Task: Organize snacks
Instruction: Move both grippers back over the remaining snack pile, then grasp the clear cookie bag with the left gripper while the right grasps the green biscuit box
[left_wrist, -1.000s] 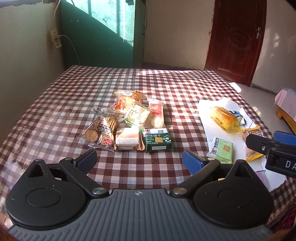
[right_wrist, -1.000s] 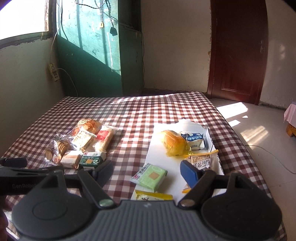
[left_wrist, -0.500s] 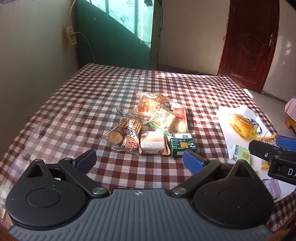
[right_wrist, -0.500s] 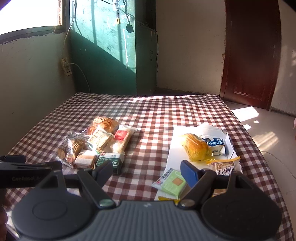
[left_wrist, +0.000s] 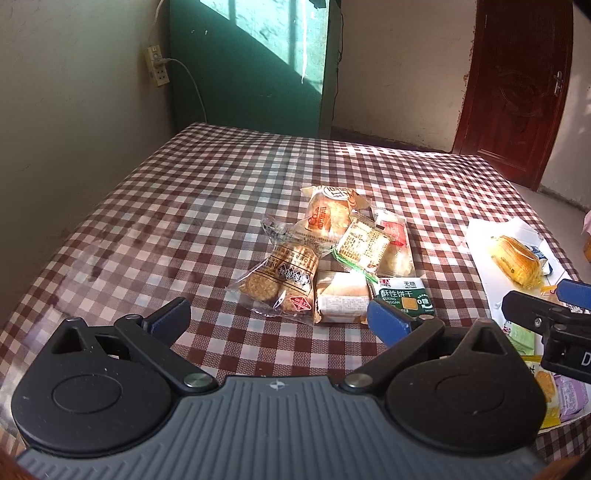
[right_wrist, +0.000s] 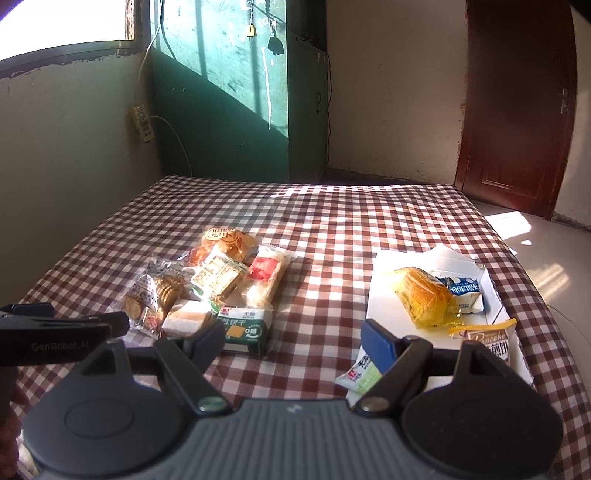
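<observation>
Snacks in a pile (left_wrist: 332, 266) lie at frame centre on the checkered table (left_wrist: 184, 221). White tray (right_wrist: 384, 295), centre right, holds a yellow cake (right_wrist: 424, 295) and a blue-white packet (right_wrist: 463, 291). Left gripper (left_wrist: 279, 317) and right gripper (right_wrist: 291, 338) are both wide open, holding nothing.

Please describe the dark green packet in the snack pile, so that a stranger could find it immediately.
On the checked tablecloth, look at the snack pile left of the white paper. The dark green packet lies at the pile's near right corner. It alone is opaque dark green with a white top band; its neighbours are clear or orange wrappers.
</observation>
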